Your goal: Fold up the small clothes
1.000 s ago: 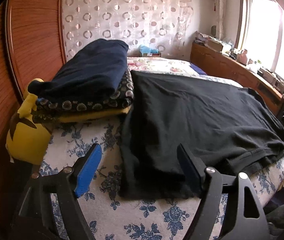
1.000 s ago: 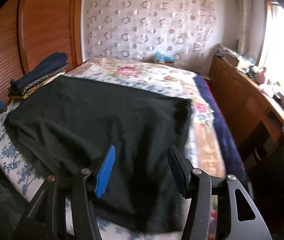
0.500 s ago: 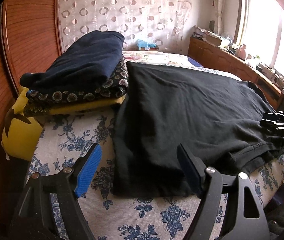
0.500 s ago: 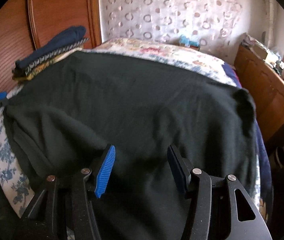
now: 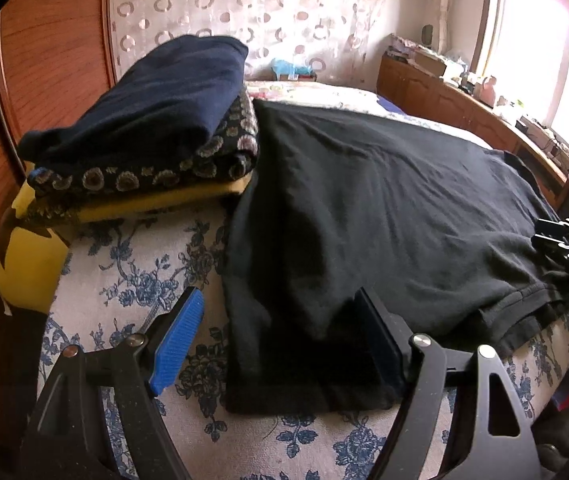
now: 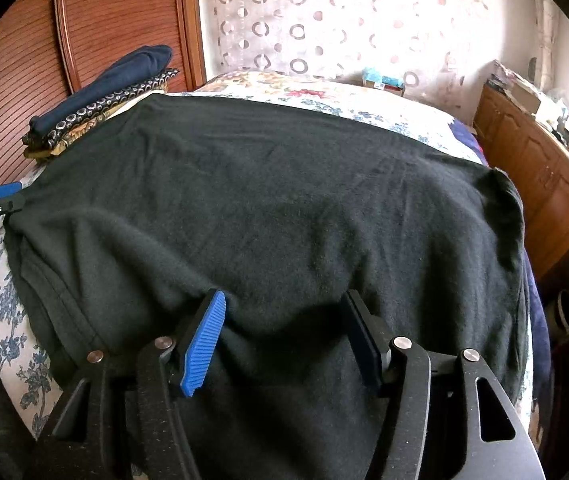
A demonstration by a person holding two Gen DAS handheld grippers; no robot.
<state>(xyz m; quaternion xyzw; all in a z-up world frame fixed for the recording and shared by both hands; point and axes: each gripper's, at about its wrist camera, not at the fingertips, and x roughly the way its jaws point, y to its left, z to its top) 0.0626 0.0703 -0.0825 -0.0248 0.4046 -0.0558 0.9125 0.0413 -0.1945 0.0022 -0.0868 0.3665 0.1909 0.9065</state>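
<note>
A bed (image 5: 132,264) with a blue-flowered cover carries a black garment (image 6: 268,208) spread flat across most of its width, one end hanging over the near edge. A stack of folded clothes (image 5: 156,128), navy on top, patterned and yellow beneath, sits at the bed's left edge beside a wooden headboard (image 5: 52,60). The left gripper (image 5: 280,340) is held wide apart over the garment's near corner, gripping nothing; the right gripper (image 6: 284,336) is opening, its jaws resting on the cloth without pinching it.
</note>
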